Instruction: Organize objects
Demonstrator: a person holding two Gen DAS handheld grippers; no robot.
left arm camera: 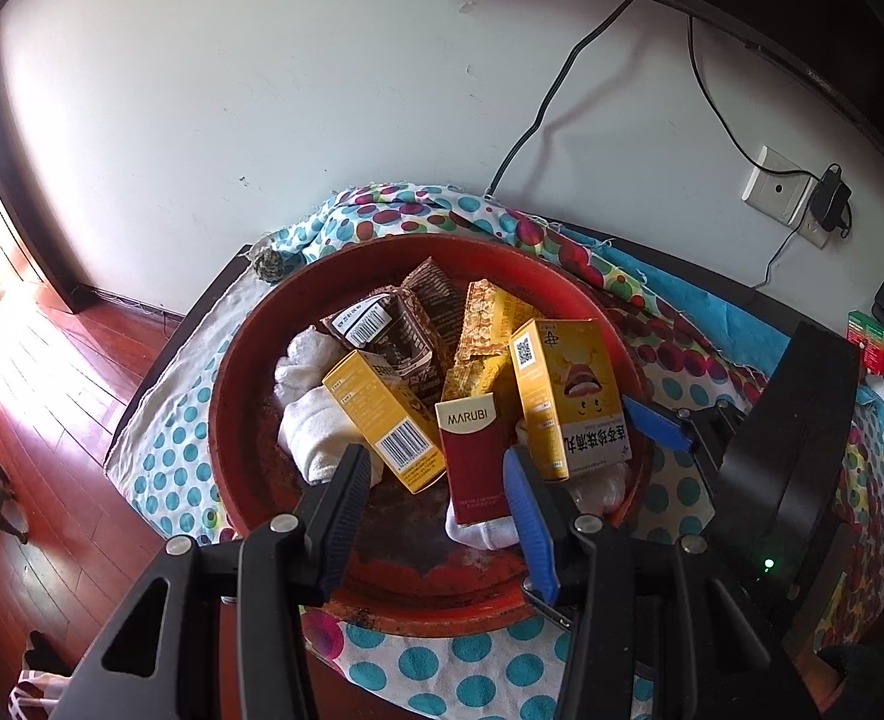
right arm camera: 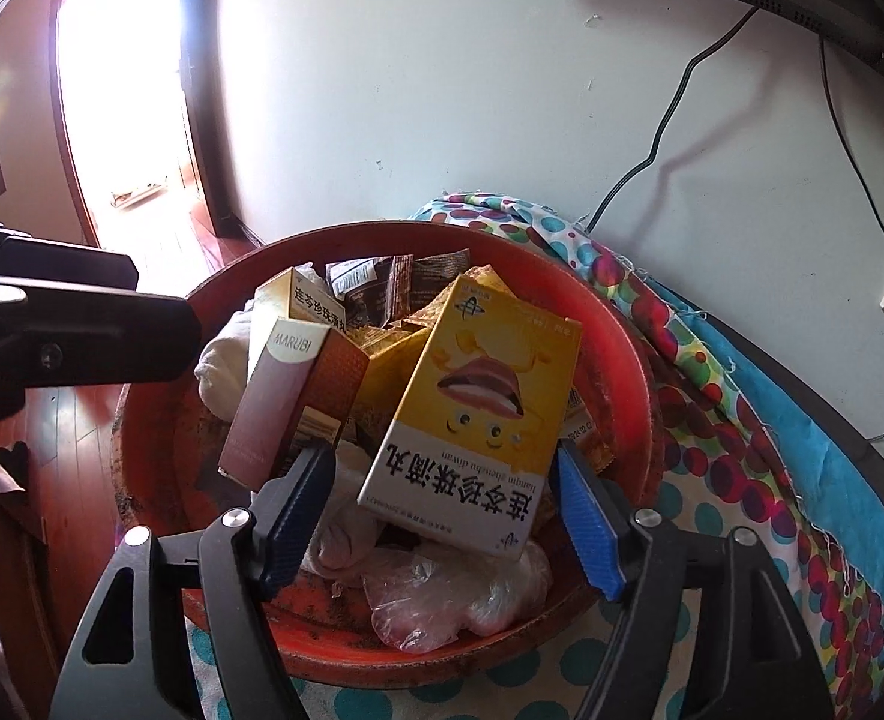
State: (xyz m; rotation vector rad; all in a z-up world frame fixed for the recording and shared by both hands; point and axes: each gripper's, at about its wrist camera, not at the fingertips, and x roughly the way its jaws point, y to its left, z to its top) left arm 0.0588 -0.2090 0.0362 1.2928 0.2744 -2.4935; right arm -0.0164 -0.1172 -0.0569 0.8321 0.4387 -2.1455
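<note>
A red bowl (left arm camera: 225, 420) (right arm camera: 616, 348) on the spotted cloth holds boxes, wafer packets (left arm camera: 484, 324) and white cloths (left arm camera: 312, 426). My right gripper (right arm camera: 442, 453) is open around a yellow box with a cartoon mouth (right arm camera: 478, 408) (left arm camera: 568, 396). The box leans in the bowl and neither pad presses on it. One of the right gripper's blue pads (left arm camera: 655, 423) shows beside the box. My left gripper (left arm camera: 435, 468) hangs open over the bowl's near side, above a red MARUBI box (left arm camera: 472, 456) (right arm camera: 285, 408) and a yellow barcode box (left arm camera: 381, 420).
A polka-dot cloth (left arm camera: 490, 660) covers the table, and blue fabric (right arm camera: 802, 438) lies along the wall side. A clear plastic bag (right arm camera: 454, 600) sits at the bowl's near edge. A wall socket with a charger (left arm camera: 778, 186) and cables are at the right. Wooden floor (left arm camera: 63, 396) drops away at the left.
</note>
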